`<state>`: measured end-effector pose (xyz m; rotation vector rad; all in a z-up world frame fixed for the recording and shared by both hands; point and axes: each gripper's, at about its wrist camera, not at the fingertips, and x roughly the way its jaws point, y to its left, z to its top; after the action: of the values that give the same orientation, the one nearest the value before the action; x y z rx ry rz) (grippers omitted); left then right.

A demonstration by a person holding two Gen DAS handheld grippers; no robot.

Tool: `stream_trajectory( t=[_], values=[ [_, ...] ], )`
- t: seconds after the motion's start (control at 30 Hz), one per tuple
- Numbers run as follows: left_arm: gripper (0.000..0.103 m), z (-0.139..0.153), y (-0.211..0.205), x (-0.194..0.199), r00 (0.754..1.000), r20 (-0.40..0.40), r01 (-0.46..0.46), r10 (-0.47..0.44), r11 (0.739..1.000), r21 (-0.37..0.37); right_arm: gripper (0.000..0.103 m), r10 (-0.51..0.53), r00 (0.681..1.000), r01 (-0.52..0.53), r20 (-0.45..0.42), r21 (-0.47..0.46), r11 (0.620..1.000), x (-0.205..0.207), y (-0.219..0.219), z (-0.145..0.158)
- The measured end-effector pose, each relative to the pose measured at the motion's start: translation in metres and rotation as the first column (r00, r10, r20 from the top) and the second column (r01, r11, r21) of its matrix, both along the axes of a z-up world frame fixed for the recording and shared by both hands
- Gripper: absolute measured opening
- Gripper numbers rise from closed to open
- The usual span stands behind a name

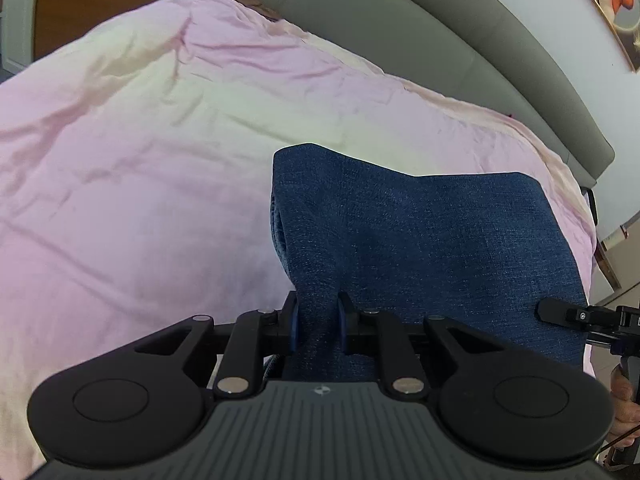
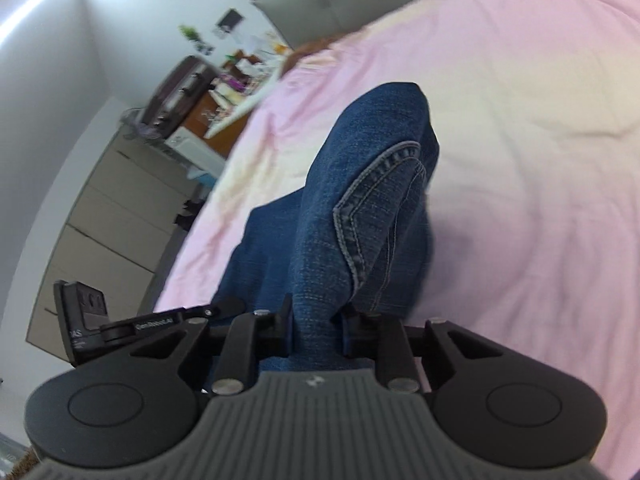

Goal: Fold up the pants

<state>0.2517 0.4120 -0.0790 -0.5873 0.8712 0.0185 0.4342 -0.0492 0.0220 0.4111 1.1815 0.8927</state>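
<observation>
Both the left gripper (image 1: 318,326) and right gripper (image 2: 316,330) pinch the blue jeans (image 1: 420,248), lifted off the pink bedspread (image 1: 140,160) toward twelve o'clock, so folding looks barely begun.

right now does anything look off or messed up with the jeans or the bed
Nothing stands out. The jeans are pinched in both the left gripper and right gripper, bunched only where gripped. The pink bedsheet is wrinkled, with no stains or tears visible.
</observation>
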Motion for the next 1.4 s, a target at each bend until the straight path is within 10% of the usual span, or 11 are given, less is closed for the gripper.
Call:
stream_trajectory(
  t=[0.47,0.6,0.97,1.4],
  values=[
    [0.02,0.078,0.122,-0.115,0.977,0.063,-0.206,0.203,0.977,0.05,0.017,0.233,0.972,-0.228,-0.004,0.202,0.953,-0.073,0.173,0.108],
    [0.02,0.065,0.118,-0.108,0.984,0.047,-0.172,0.169,0.983,0.059,0.015,0.23,0.97,-0.203,-0.082,0.254,0.946,-0.076,0.18,0.088],
    [0.02,-0.057,0.036,-0.017,0.996,-0.069,0.063,-0.059,0.997,0.049,0.016,-0.008,0.963,-0.008,-0.27,-0.059,0.998,-0.045,0.087,-0.072],
    [0.047,-0.067,0.001,-0.039,0.988,-0.141,0.093,-0.056,0.958,0.271,0.051,0.044,0.997,-0.06,-0.06,-0.301,0.952,-0.058,0.114,-0.108]
  ],
)
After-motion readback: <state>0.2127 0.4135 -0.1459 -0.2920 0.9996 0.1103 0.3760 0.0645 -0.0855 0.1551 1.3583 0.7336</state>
